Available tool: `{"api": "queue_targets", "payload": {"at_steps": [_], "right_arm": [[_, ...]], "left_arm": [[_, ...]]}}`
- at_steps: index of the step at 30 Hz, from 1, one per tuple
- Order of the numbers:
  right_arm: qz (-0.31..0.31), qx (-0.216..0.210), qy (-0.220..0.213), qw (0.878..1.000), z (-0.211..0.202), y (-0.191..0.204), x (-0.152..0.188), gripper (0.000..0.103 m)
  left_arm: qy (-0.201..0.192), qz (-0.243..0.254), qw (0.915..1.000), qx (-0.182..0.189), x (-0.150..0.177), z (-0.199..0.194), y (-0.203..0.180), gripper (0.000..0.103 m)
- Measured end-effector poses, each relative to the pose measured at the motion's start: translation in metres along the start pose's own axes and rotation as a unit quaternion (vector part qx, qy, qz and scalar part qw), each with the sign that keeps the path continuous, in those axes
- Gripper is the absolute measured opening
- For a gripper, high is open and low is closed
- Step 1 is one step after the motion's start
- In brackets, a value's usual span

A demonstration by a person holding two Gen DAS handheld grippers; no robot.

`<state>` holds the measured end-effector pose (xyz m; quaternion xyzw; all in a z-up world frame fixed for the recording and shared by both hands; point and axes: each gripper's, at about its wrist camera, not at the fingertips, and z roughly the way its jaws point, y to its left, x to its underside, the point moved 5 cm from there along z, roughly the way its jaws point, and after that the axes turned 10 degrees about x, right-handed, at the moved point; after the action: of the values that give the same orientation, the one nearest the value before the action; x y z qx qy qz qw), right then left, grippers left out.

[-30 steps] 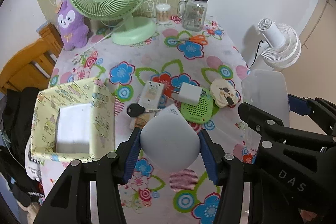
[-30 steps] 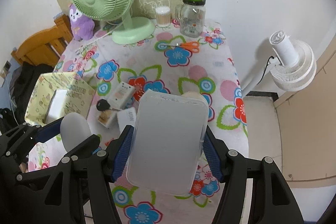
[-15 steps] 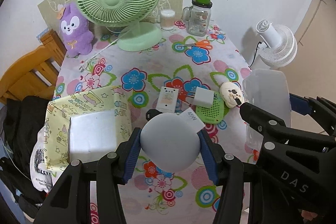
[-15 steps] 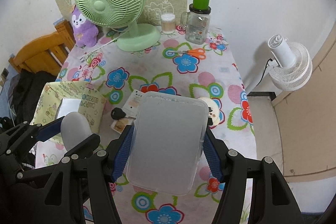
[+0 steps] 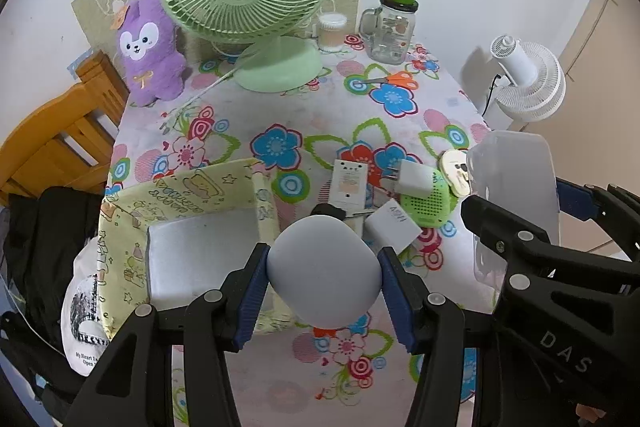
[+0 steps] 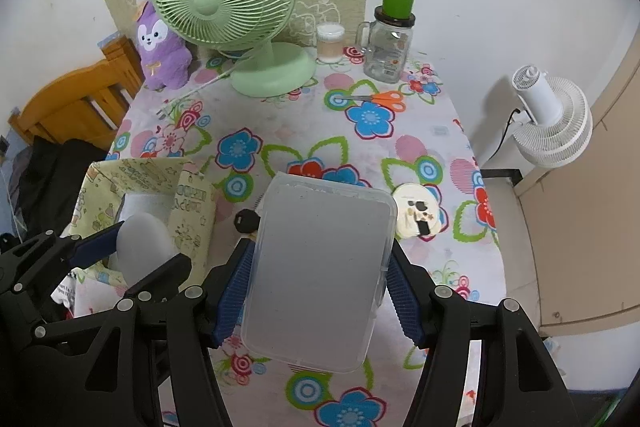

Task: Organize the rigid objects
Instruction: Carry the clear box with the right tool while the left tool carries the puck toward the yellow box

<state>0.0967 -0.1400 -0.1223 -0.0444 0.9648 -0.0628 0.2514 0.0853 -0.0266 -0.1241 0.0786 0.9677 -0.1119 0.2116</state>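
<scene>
Floral-clothed bench (image 5: 320,115) against a white wall. Left gripper (image 5: 323,281) clamps a rounded grey object (image 5: 323,273) above the bench, just beside a yellow box (image 5: 168,211). Right gripper (image 6: 316,279) clamps a translucent plastic case (image 6: 320,267) over scattered small items, near a round compact (image 6: 416,217).
</scene>
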Motion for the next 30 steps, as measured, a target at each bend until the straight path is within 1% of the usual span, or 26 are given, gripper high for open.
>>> {"api": "queue_targets", "payload": {"at_steps": [1,2,12,21,30], "right_arm": [[0.000,0.000,0.000,1.000,0.000,0.006,-0.001,0.066],[0.000,0.000,0.000,1.000,0.001,0.009,-0.002,0.066],[-0.009,0.002,0.004,1.000,0.007,0.048,-0.012,0.066],[-0.026,0.001,0.010,1.000,0.016,0.079,-0.018,0.066],[-0.048,-0.010,0.025,0.998,0.031,0.116,-0.023,0.066]], "left_arm": [[0.000,0.000,1.0000,0.000,0.000,0.000,0.004,0.056],[0.000,0.000,1.0000,0.000,0.000,0.000,0.000,0.056],[0.003,0.001,1.0000,0.003,0.001,0.001,0.038,0.056],[0.008,-0.011,0.9999,0.000,0.004,0.004,0.069,0.056],[0.021,-0.024,0.9995,-0.007,0.009,0.013,0.102,0.056]]}}
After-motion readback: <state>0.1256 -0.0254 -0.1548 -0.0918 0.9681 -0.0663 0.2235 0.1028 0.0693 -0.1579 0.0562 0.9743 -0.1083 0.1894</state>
